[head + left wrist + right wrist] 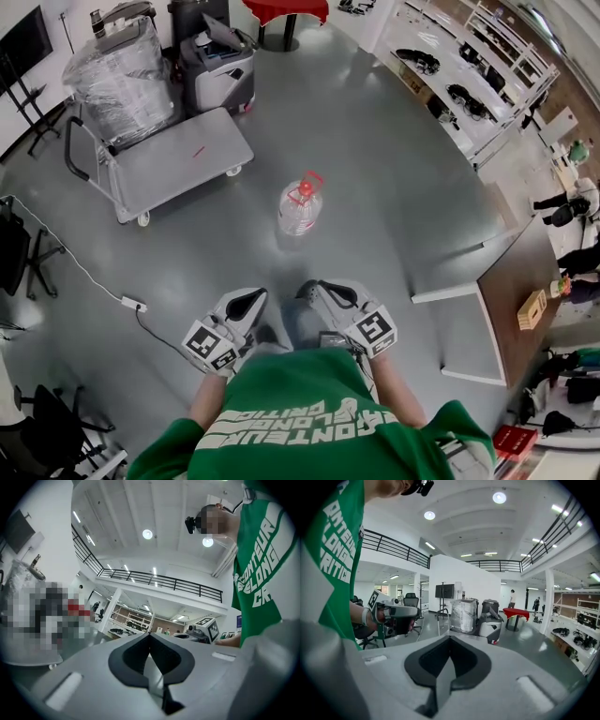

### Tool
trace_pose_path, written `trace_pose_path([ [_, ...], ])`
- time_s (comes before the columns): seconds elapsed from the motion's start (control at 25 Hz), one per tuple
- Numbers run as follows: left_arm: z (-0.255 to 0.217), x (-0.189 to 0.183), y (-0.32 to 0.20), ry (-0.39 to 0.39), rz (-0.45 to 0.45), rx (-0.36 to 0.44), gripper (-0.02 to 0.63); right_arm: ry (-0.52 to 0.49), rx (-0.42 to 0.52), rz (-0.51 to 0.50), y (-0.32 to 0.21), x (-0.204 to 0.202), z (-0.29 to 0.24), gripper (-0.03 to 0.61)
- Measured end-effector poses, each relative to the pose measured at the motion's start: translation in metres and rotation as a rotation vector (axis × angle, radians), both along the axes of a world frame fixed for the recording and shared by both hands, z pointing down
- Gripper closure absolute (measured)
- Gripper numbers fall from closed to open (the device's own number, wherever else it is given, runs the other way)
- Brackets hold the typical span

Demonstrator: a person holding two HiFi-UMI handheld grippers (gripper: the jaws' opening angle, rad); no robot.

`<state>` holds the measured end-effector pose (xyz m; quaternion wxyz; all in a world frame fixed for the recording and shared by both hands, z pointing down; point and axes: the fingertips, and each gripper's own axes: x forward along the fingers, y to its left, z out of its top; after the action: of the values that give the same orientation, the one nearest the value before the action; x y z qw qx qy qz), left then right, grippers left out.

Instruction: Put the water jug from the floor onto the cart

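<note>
The water jug (301, 207) is clear with a red cap and red handle and stands upright on the grey floor, ahead of me. The flat platform cart (178, 159) is parked further off to the left, its push handle (77, 150) at the left end. My left gripper (251, 298) and right gripper (317, 289) are held close in front of my body, well short of the jug. Both are shut with nothing between the jaws, which meet at the tips in the left gripper view (150, 634) and the right gripper view (450, 639). The jug is in neither gripper view.
A plastic-wrapped load (122, 75) and a grey machine (217, 67) stand behind the cart. A power strip with its cable (132, 303) lies on the floor at the left. A white table (466, 323) and a brown desk (514, 272) stand at the right, a red table (286, 11) far ahead.
</note>
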<state>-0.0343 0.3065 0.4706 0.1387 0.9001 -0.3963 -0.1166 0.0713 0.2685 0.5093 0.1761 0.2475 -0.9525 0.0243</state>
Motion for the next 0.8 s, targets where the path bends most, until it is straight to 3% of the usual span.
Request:
trace_pose_path([
  [0.36, 0.008, -0.012, -0.018, -0.006, 0.005, -0.008, 0.603, -0.008, -0.011, 0.009, -0.015, -0.011, 0.008, 0.586],
  [0.6, 0.007, 0.002, -0.038, -0.015, 0.036, 0.001, 0.603, -0.021, -0.019, 0.027, -0.038, -0.002, 0.012, 0.586],
  [0.8, 0.009, 0.006, -0.072, -0.019, 0.066, -0.002, 0.603, -0.035, 0.025, 0.043, -0.071, -0.003, 0.003, 0.586],
])
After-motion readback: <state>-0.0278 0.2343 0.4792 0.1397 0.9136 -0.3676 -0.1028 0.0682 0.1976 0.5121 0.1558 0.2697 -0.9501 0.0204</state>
